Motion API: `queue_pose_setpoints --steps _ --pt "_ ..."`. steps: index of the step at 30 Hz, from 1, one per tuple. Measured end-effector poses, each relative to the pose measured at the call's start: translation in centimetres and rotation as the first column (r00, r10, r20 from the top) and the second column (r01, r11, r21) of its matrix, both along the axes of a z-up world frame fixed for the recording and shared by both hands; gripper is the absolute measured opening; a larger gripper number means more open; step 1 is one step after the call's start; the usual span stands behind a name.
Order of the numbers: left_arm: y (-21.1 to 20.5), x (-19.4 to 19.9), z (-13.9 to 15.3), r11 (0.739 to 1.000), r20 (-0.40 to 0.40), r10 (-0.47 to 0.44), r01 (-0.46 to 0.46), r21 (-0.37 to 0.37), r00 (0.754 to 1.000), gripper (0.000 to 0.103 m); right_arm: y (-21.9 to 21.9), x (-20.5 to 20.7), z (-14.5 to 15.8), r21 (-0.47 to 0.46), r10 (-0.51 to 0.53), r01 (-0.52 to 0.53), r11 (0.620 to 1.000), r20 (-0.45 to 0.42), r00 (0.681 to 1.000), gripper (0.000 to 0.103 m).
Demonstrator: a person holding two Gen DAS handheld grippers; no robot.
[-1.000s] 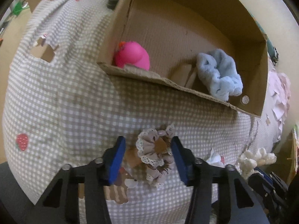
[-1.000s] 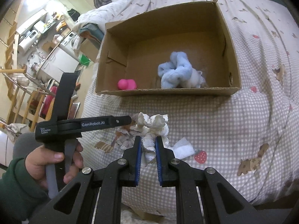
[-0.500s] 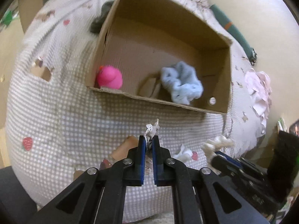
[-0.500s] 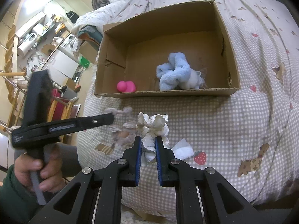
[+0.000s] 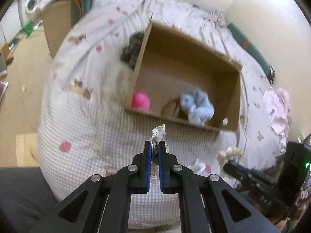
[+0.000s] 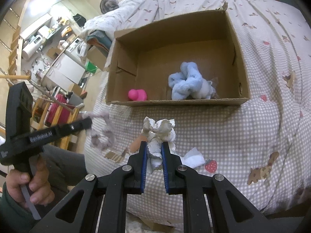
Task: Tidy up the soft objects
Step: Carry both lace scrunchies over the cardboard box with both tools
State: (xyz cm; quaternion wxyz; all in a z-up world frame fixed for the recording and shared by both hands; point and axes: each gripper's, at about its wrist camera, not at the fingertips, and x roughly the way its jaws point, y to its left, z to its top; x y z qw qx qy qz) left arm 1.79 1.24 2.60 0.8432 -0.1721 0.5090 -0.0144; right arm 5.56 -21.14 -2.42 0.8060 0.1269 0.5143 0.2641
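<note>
Lifted since a second ago, left gripper pinches the beige lace scrunchie, pointing upward mid-frame; right gripper clamps an upright white scrunchie below the cardboard box on checked bedding

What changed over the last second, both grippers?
The left gripper closed on the beige lace scrunchie and lifted it off the checkered blanket toward the cardboard box. The right gripper stays shut on the white scrunchie. The pink toy and blue scrunchie remain in the box.
</note>
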Motion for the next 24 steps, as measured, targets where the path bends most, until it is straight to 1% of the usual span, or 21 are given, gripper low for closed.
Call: queue_pose_setpoints --steps 2,3,4,6,8,12,16,20,24 --pt "-0.3 0.2 1.6 0.999 0.039 -0.005 0.004 0.041 0.999 0.006 -0.3 -0.2 0.8 0.005 -0.005 0.005 1.000 0.019 1.000 0.016" --pt "-0.6 0.5 2.2 0.997 0.046 -0.007 0.004 0.081 0.999 0.006 -0.4 -0.2 1.2 0.010 -0.007 0.007 1.000 0.027 1.000 0.016" --pt "-0.7 0.8 2.5 0.995 0.047 -0.017 0.012 0.098 0.999 0.006 -0.5 -0.1 1.7 0.009 -0.012 0.011 1.000 0.037 0.999 0.016" --pt "-1.1 1.5 3.4 0.992 0.062 -0.047 0.039 0.118 0.997 0.006 -0.7 0.1 2.7 -0.023 -0.032 0.033 0.999 0.062 0.998 0.016" --pt "-1.4 2.2 4.1 0.988 0.076 -0.062 0.050 0.144 0.995 0.006 -1.3 0.5 3.7 -0.012 -0.056 0.057 0.998 0.079 0.995 0.016" --pt "-1.6 4.0 5.6 0.984 0.102 -0.084 0.066 0.163 0.991 0.006 -2.2 1.8 5.7 0.010 -0.091 0.091 0.996 0.114 0.989 0.016" --pt "-1.9 5.7 7.1 0.980 0.136 -0.099 0.073 0.186 0.986 0.006 -2.7 4.0 7.3 0.006 -0.101 0.101 0.995 0.144 0.984 0.016" --pt "-2.2 8.1 8.6 0.978 0.164 -0.116 0.084 0.188 0.980 0.006 -3.0 6.4 8.0 -0.001 -0.106 0.107 0.994 0.154 0.982 0.016" --pt "-2.9 10.1 9.3 0.968 0.196 -0.141 0.093 0.233 0.970 0.006 -3.1 8.6 7.9 -0.015 -0.113 0.117 0.993 0.158 0.981 0.016"
